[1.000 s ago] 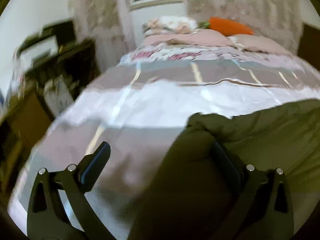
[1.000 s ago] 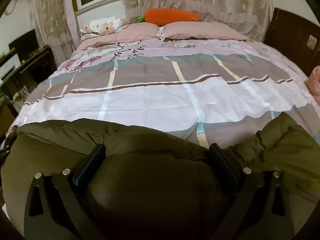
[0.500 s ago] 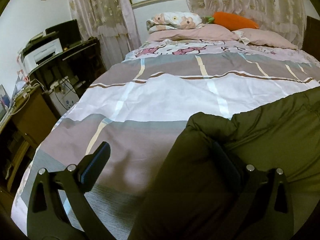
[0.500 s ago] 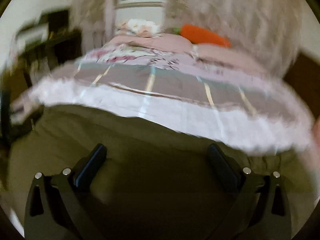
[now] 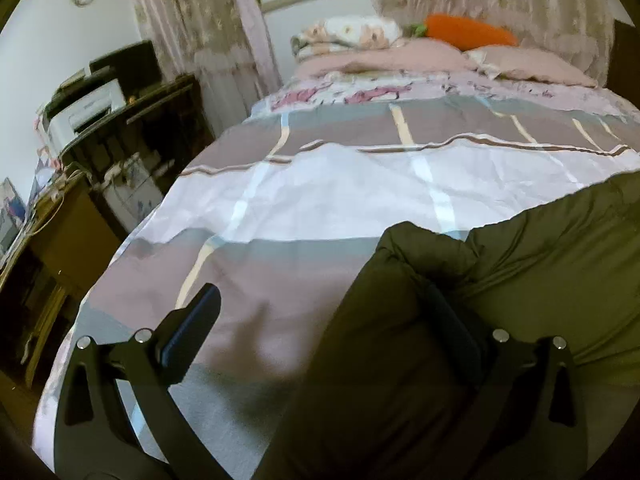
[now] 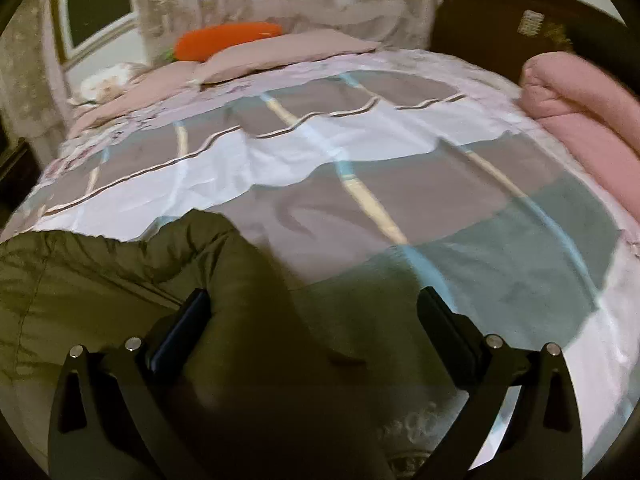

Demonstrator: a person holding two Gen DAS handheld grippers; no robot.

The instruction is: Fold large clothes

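Note:
A large olive-green padded garment (image 5: pixel 520 264) lies on the near part of the bed. In the left wrist view it fills the lower right, and its left end bulges between the fingers. My left gripper (image 5: pixel 324 320) is wide open, its right finger (image 5: pixel 456 328) pressed against the fabric. In the right wrist view the garment (image 6: pixel 100 280) fills the lower left, with its right end between the fingers. My right gripper (image 6: pixel 312 320) is wide open, its left finger (image 6: pixel 180 332) against the fabric.
The bed has a patchwork duvet (image 5: pixel 340 184) with pillows (image 5: pixel 532 60) and an orange carrot cushion (image 5: pixel 468 32) at the head. A dark desk with a printer (image 5: pixel 84 108) stands left of the bed. A folded pink quilt (image 6: pixel 580 112) lies at the bed's right edge.
My right gripper has swung to the right, from over the middle of the garment to its right end. My left gripper has stayed at the garment's left end. Both stay open.

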